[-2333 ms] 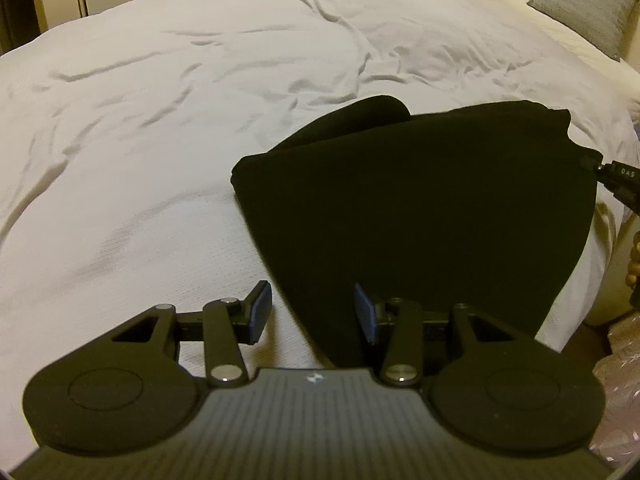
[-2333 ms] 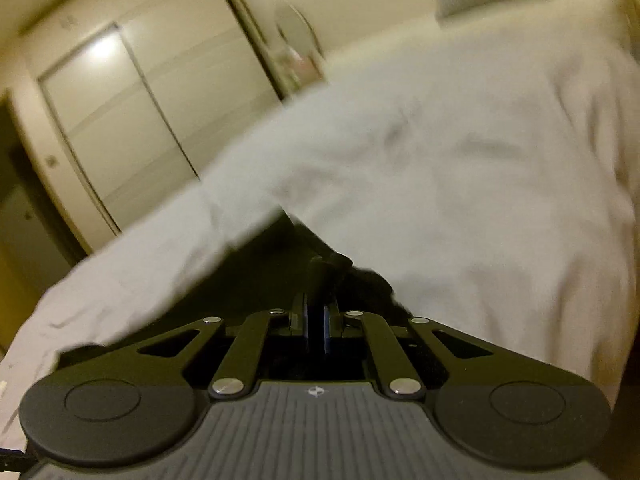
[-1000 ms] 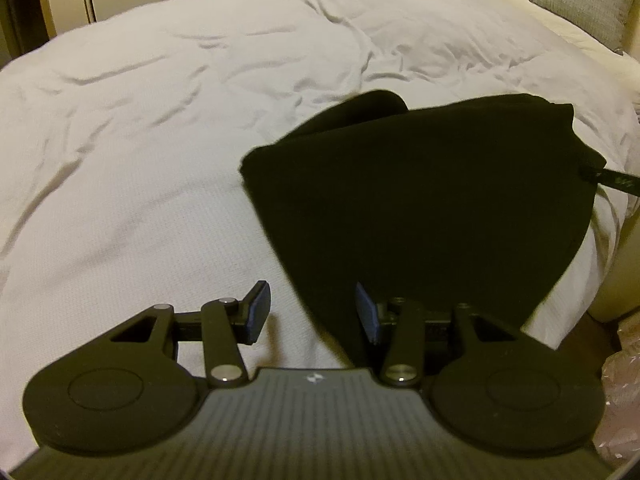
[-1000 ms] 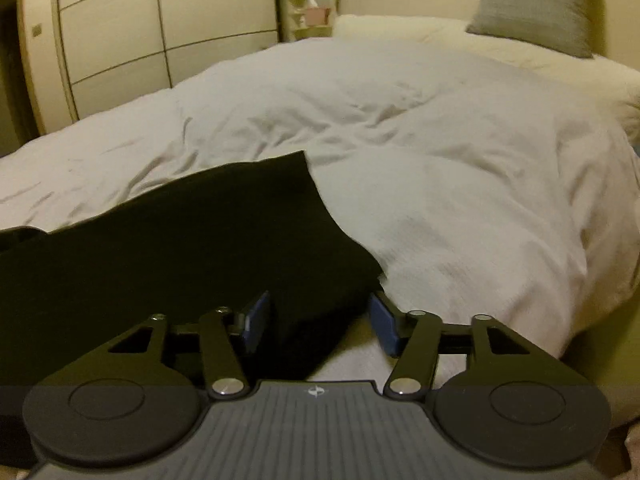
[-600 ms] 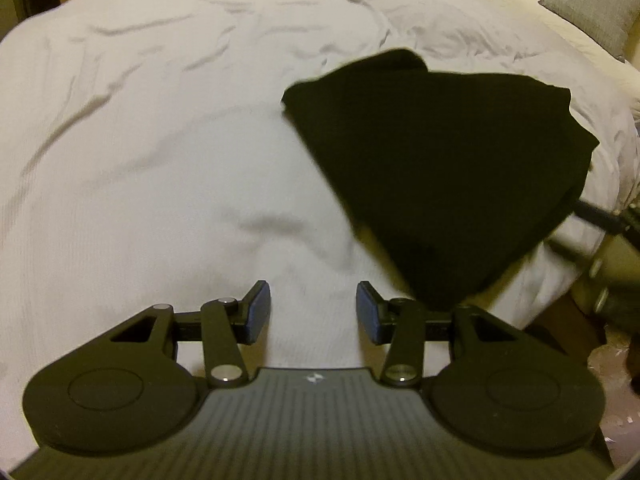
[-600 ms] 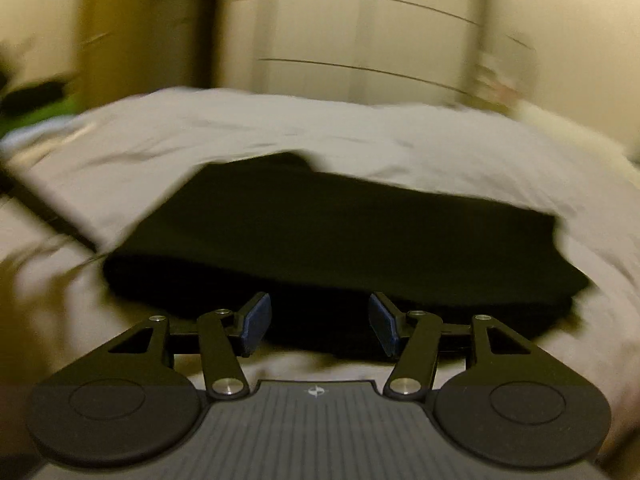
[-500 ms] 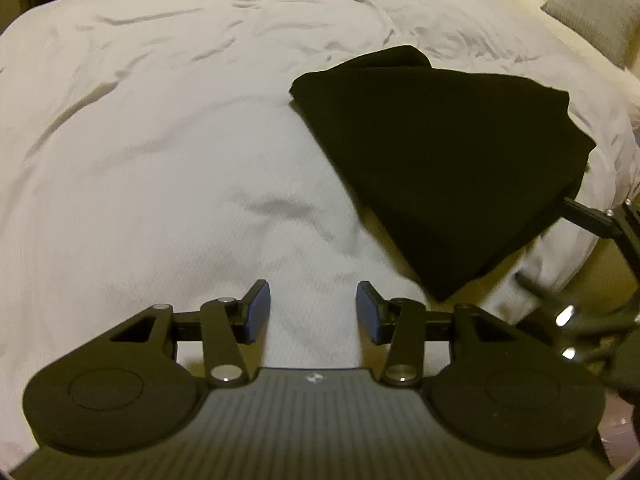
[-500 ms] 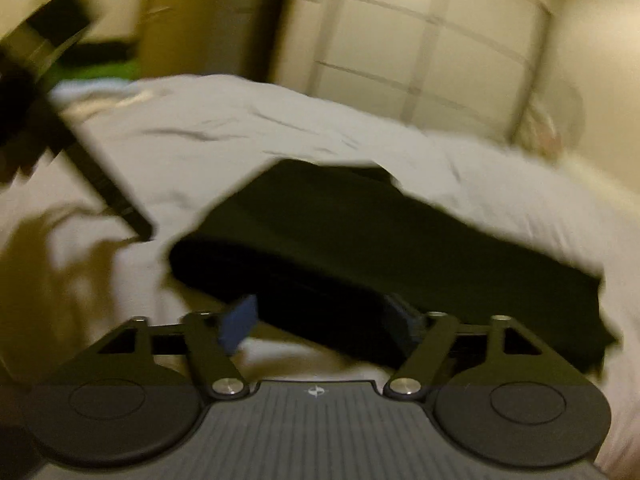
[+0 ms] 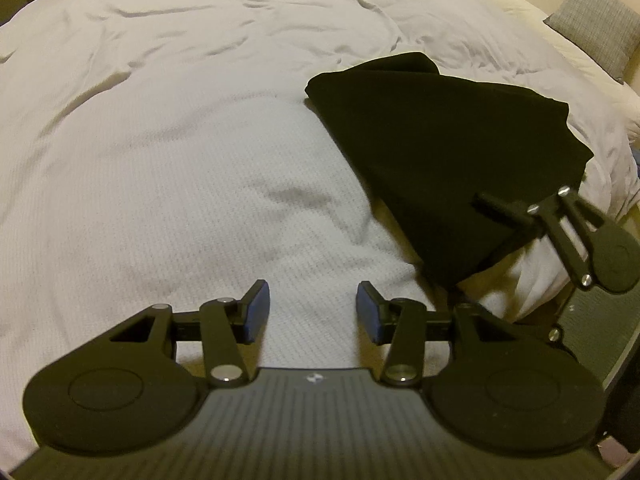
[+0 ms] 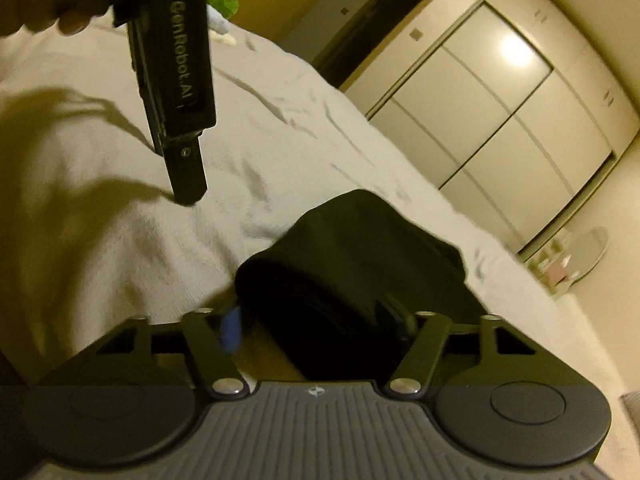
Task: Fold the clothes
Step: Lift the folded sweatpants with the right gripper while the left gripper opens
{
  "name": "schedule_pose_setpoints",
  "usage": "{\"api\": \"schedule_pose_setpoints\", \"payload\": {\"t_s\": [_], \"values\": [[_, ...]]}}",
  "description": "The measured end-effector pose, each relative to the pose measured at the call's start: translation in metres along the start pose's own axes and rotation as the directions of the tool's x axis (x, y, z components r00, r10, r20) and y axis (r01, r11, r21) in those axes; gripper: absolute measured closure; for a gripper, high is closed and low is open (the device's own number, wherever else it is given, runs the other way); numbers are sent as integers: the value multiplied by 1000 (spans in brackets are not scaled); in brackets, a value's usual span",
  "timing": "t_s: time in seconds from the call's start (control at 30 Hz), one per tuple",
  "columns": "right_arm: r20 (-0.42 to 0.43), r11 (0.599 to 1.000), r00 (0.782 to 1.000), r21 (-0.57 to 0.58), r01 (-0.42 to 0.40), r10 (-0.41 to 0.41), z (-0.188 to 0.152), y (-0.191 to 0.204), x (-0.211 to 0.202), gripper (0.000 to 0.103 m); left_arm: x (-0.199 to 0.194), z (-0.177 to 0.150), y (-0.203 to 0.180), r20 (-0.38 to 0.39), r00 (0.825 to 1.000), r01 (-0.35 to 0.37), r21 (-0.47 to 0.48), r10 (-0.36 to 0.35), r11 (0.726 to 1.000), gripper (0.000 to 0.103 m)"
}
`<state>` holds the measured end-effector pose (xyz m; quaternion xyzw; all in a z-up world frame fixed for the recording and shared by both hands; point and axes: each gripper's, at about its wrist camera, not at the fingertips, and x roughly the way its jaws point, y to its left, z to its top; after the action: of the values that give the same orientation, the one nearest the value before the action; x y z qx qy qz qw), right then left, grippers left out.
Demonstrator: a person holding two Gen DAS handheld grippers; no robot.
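Observation:
A folded black garment [image 9: 444, 148] lies on the white bed cover [image 9: 168, 128] near its right edge. My left gripper [image 9: 311, 314] is open and empty, low over the bare cover left of the garment's near corner. My right gripper [image 10: 316, 328] is open, its fingers straddling the garment's thick folded end [image 10: 352, 264]. It shows in the left wrist view [image 9: 560, 220] at the garment's right side. The left gripper's body [image 10: 176, 76] hangs at the upper left of the right wrist view.
A grey pillow [image 9: 596, 20] lies at the head of the bed, far right. White wardrobe doors [image 10: 500, 112] stand beyond the bed. A small round table [image 10: 576, 256] with items is by the wall. The bed edge drops off right of the garment.
The right gripper let go of the garment's corner, swung round to its near right side and now straddles the folded end. The left gripper drew back and left, off the garment.

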<state>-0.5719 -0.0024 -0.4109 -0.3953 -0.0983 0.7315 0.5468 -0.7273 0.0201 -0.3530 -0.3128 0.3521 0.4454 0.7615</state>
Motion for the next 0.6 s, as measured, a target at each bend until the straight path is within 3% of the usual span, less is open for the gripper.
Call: {"api": "schedule_pose_setpoints", "payload": {"t_s": [0.1, 0.13, 0.17, 0.23, 0.3, 0.37, 0.4, 0.5, 0.6], "values": [[11, 983, 999, 182, -37, 35, -3, -26, -9, 87, -1, 2, 0, 4, 1000, -17, -10, 17, 1000, 60], [26, 941, 996, 328, -84, 80, -7, -49, -10, 93, -1, 3, 1, 7, 1000, -26, -15, 26, 1000, 60], [54, 861, 990, 488, -142, 133, -11, -76, -13, 94, -2, 6, 1, 10, 999, -36, -19, 36, 999, 60], [148, 617, 971, 751, -233, 187, -30, -131, -18, 94, -2, 14, -1, 19, 998, -51, -25, 52, 998, 60], [253, 337, 953, 893, -297, 167, -63, -179, -25, 94, -1, 25, -7, 32, 998, -57, -15, 57, 998, 60], [290, 143, 953, 943, -300, 86, -100, -216, -37, 93, 1, 38, -20, 54, 997, -47, 18, 46, 999, 60], [289, 66, 956, 954, -292, 42, -118, -230, -44, 93, 2, 45, -28, 64, 997, -40, 37, 37, 999, 60], [200, -66, 978, 977, -204, -67, -174, -257, -62, 93, 13, 61, -54, 72, 997, -15, 93, 8, 996, 60], [87, -190, 995, 977, -96, -58, -227, -271, -54, 90, 32, 75, -84, 53, 999, 4, 149, -12, 989, 60]]}}
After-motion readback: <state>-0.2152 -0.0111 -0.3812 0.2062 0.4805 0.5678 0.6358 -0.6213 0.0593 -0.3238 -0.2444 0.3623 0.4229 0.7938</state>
